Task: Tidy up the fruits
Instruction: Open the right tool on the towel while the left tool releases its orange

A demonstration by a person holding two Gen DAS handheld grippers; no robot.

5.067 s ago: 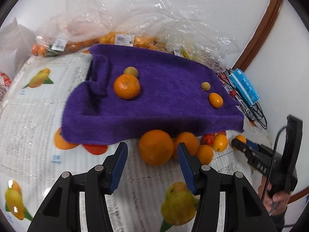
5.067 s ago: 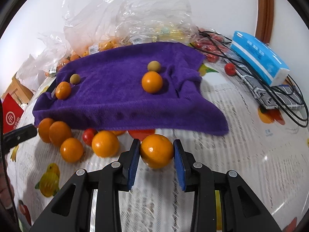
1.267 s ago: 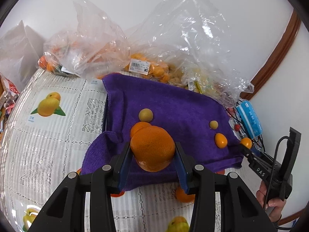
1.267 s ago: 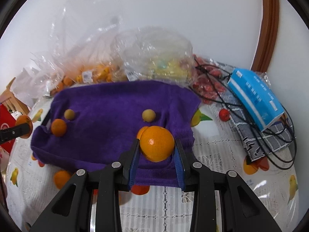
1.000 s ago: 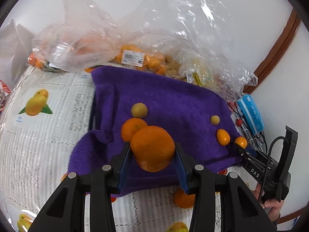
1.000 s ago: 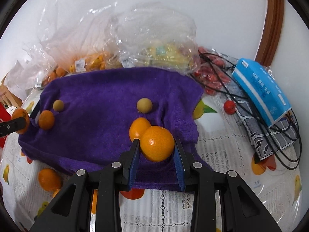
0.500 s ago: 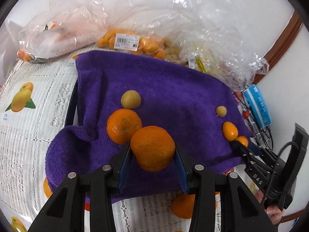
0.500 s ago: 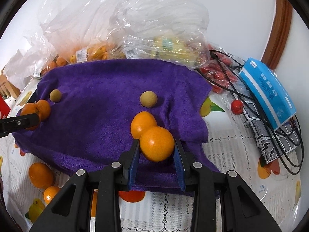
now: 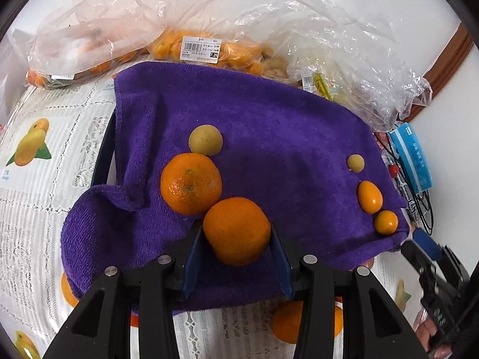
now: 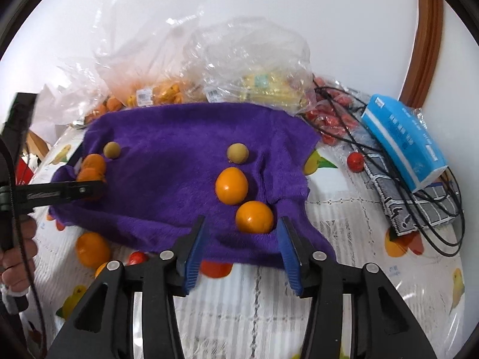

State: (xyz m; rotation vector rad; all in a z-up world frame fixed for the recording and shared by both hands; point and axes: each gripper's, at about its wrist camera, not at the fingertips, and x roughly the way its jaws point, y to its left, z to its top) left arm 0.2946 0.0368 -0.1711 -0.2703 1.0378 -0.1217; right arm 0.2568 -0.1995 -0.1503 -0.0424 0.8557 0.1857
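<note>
In the left wrist view my left gripper [image 9: 236,239] is shut on a large orange [image 9: 236,230], low over the near part of the purple towel [image 9: 284,125]. It sits beside another orange [image 9: 191,188] and a yellowish round fruit [image 9: 205,140]. My right gripper [image 10: 242,239] has its jaws opening. A small orange [image 10: 254,217] lies on the towel [image 10: 167,137] between them, and neither pad touches it. Just beyond it rest a second small orange [image 10: 231,186] and a yellowish fruit [image 10: 237,153]. The left gripper [image 10: 98,186] shows at the towel's left edge.
Clear plastic bags of fruit [image 9: 209,48] are heaped behind the towel. A blue packet [image 10: 404,140], black cables [image 10: 419,209] and red tomatoes [image 10: 335,125] lie at the right. Loose oranges [image 10: 92,249] and a tomato [image 10: 137,258] sit on the printed tablecloth before the towel's near edge.
My right gripper's jaws have parted and let the small orange down on the towel beside the other one. The left gripper has come closer to the towel with its orange still held.
</note>
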